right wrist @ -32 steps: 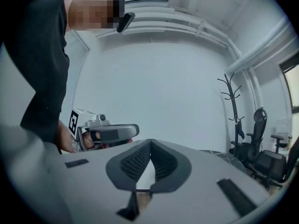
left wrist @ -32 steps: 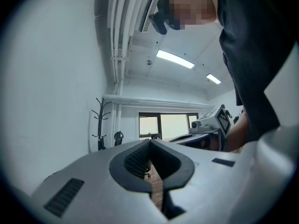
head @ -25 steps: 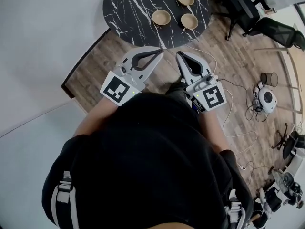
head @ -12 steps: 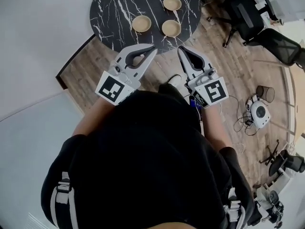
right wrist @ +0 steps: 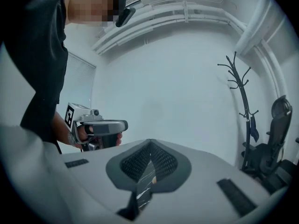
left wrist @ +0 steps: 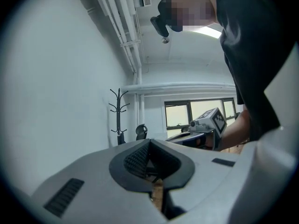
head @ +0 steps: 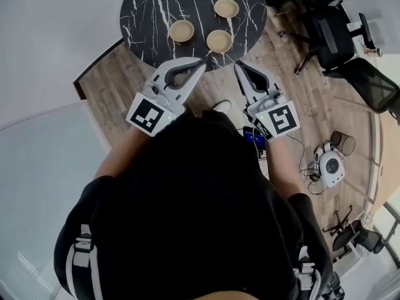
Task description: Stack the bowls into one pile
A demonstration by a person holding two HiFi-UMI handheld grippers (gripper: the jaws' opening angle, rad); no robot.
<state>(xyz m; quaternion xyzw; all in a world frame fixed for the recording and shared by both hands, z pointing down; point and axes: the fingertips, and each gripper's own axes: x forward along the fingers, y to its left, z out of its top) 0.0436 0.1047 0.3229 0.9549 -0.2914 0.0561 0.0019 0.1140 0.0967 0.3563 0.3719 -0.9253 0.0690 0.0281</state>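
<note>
Three shallow wooden bowls stand apart on a round black marble table [head: 150, 11]: one at the left [head: 181, 30], one at the back [head: 226, 7], one at the front right [head: 219, 40]. My left gripper [head: 202, 62] and right gripper [head: 237, 65] are held side by side at the table's near edge, short of the bowls. Both are shut with nothing between the jaws. In the left gripper view the jaws [left wrist: 149, 142] meet at their tips, and the right gripper view shows the same [right wrist: 149, 142]. No bowl shows in either gripper view.
Wooden floor surrounds the table, with a white wall at the left. Black office chairs [head: 334, 33] stand at the right. A round white device [head: 330, 166] with cables lies on the floor at the right. A coat rack [right wrist: 243, 106] stands by the wall.
Both grippers have moved forward to the table's near edge, staying shut. The table and bowls now sit closer to the gripper tips.
</note>
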